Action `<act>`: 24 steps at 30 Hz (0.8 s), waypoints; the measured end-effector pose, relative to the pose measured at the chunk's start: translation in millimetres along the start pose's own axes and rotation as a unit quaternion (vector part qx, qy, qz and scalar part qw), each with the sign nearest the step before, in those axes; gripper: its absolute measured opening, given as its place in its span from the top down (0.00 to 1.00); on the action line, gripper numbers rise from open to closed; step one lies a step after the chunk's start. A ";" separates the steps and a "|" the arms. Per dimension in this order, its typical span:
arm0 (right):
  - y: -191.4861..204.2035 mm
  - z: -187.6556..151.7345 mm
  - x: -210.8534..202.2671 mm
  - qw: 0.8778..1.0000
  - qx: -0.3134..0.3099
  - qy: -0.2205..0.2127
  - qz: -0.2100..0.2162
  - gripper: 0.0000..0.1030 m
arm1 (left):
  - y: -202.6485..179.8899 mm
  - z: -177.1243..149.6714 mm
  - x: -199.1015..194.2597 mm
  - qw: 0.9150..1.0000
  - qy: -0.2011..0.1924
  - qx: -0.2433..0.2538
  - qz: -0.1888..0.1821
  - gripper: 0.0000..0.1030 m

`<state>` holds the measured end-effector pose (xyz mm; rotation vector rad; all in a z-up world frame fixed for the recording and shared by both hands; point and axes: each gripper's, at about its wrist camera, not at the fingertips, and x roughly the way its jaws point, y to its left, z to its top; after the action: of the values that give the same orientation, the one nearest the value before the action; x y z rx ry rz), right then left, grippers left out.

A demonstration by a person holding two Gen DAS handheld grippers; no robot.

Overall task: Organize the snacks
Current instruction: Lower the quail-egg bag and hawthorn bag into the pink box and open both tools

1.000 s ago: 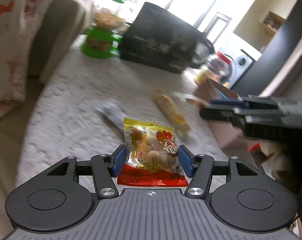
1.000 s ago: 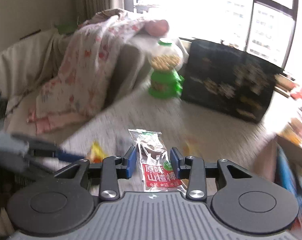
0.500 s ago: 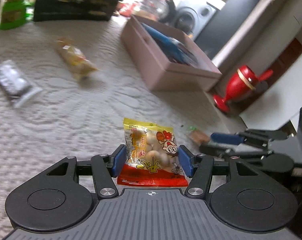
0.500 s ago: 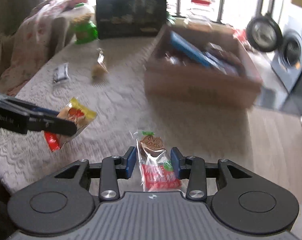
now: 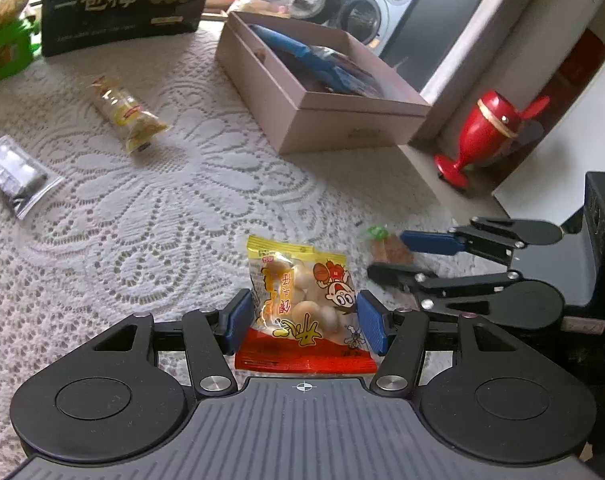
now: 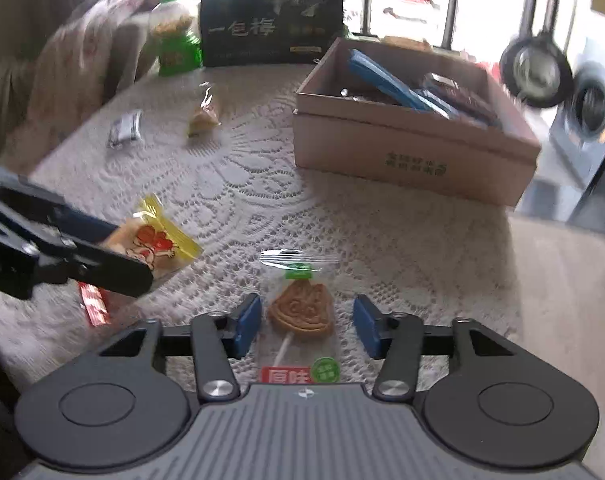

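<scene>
The left gripper (image 5: pixel 302 316) pinches a yellow snack bag (image 5: pixel 298 304) by its edges. The right gripper (image 6: pixel 306 326) stands open around a clear lollipop packet (image 6: pixel 300 320), perhaps unheld. Both hover near the table edge, the box (image 6: pixel 402 152) far right; either packet could slip off.

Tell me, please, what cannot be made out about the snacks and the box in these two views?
- Yellow snack packet, left wrist view: its bottom edge is hidden behind the gripper body.
- Lollipop packet, right wrist view: its label is cut off by the gripper body, and whether the pads touch it is unclear.
- Cardboard box, both views: the wrappers inside overlap and cannot be identified.
</scene>
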<state>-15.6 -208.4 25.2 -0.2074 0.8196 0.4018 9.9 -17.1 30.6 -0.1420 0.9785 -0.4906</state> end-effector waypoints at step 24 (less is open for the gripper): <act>-142.8 136.4 -36.1 0.978 0.125 -0.155 -0.057 0.65 | -6.5 186.1 97.5 0.993 -0.109 -0.019 -0.049 0.41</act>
<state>113.8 -302.1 146.8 0.0429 0.5399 0.2125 205.7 -86.7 62.6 -0.2723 0.7695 -0.5343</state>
